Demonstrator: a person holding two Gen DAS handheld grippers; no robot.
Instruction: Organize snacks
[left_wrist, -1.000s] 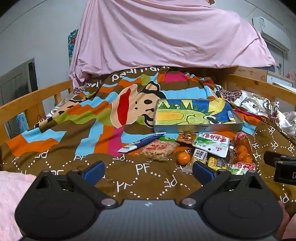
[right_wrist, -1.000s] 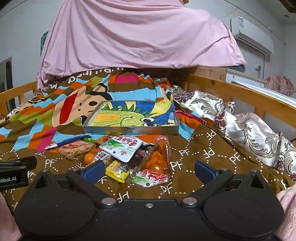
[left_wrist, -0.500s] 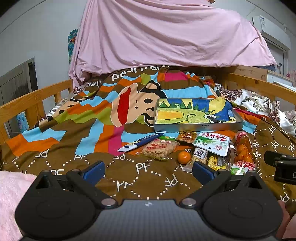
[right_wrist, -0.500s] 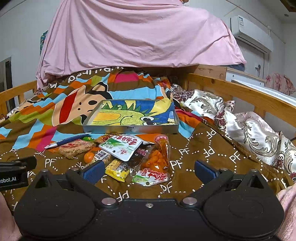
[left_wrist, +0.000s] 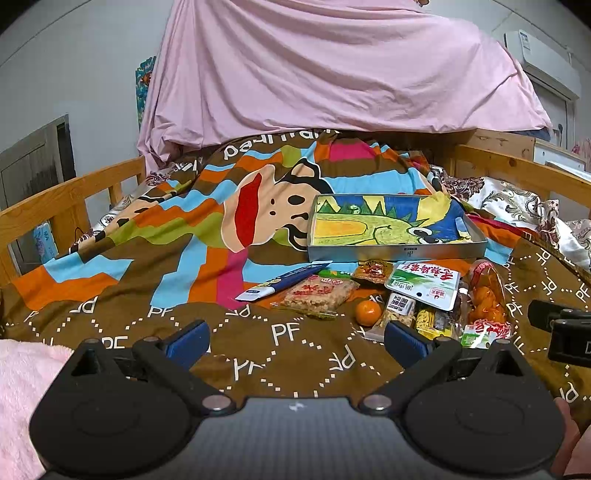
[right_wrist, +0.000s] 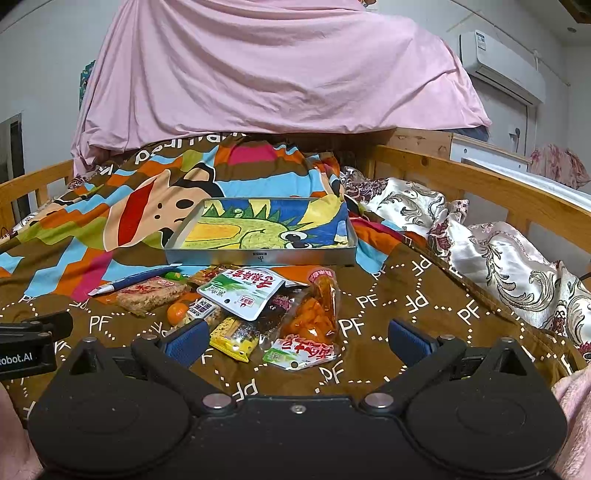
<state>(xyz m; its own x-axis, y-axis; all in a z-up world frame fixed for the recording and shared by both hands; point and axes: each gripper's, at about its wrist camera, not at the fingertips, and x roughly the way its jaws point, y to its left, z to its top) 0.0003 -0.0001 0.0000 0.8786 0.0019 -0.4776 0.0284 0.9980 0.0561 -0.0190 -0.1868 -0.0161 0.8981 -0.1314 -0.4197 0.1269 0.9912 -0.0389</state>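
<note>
Both grippers hover low over a bed covered by a brown patterned blanket (left_wrist: 122, 266) with a cartoon monkey print. The left gripper (left_wrist: 295, 341) has its blue-padded fingers spread wide with nothing between them, and the right gripper (right_wrist: 295, 341) is likewise spread and empty.

A shallow rectangular metal tray (right_wrist: 260, 257), lined with a colourful crayon drawing, rests on the blanket farther away. Just in front of it lies a loose pile of snacks: a white-and-green pouch with red lettering (right_wrist: 242, 291) on top, a clear bag of orange pieces (right_wrist: 314, 314) to its right, a yellow wrapped bar (right_wrist: 232, 338), a clear-wrapped puffed rice cake (right_wrist: 151, 295), a small orange mandarin (right_wrist: 177, 312), and a blue-and-white tube (right_wrist: 129, 284) at the left edge.
</note>
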